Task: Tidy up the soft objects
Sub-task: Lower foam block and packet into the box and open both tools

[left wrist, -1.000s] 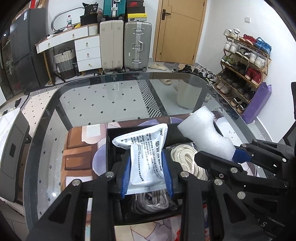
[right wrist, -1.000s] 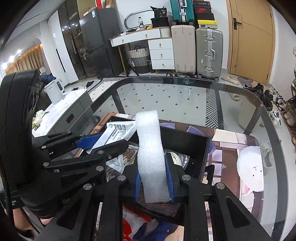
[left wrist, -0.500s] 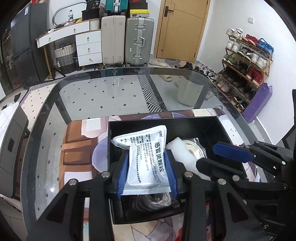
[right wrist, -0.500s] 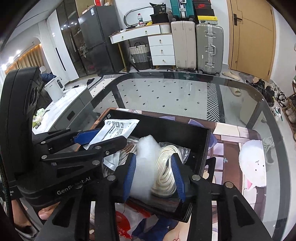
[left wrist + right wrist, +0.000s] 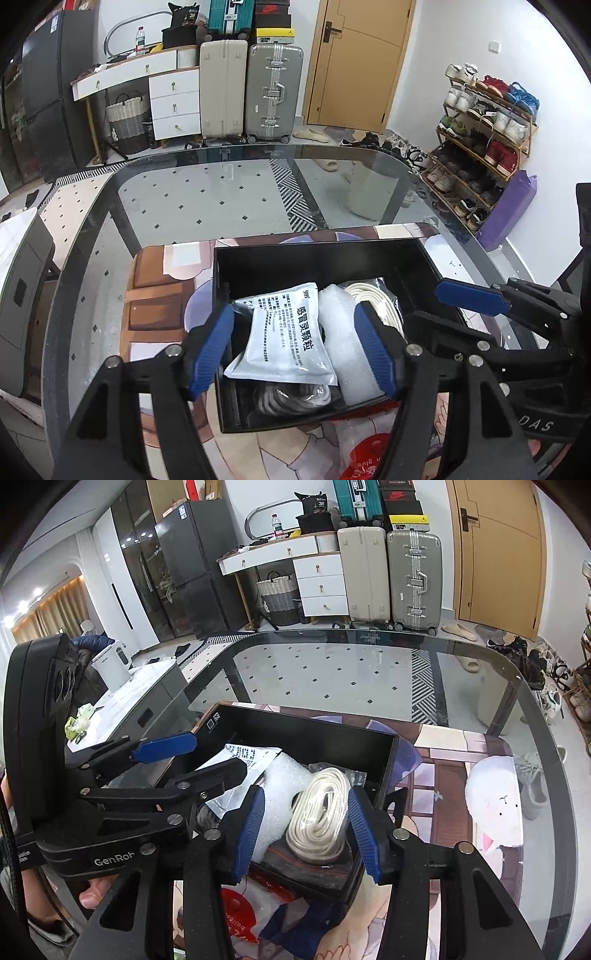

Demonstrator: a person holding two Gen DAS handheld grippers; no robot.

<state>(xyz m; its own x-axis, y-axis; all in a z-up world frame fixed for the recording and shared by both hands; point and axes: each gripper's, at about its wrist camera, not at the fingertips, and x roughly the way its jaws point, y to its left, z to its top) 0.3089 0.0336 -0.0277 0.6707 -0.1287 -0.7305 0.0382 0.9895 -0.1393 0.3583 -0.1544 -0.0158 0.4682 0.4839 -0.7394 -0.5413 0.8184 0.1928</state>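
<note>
Both claws stand released over the box: our left gripper has its blue pads spread wide on either side of the white sachet, touching nothing we can see, and our right gripper is spread the same way around the white rope coil, with a gap on each side.

We judge this to be the end of a placing step. Sachet and foam block both lie loose inside the black box, low in the centre of the left wrist view, and nothing is gripped. By our reading, the next move calls for lifting both claws straight up and clear of the box walls (the right claw's fingers sit close to the near rim), then looking for any soft item left outside. None shows on the glass table in these views, so the sorting may be nearly finished.

As for the box's contents, the sachet rests on top at the lower centre of the left view, partly covering a grey cord bundle beneath it. Just right of the sachet lies the foam block, touching it, and the rope coil in its clear wrapper sits to the right again, leaning on the foam. A printed mat lies under the box.
</note>
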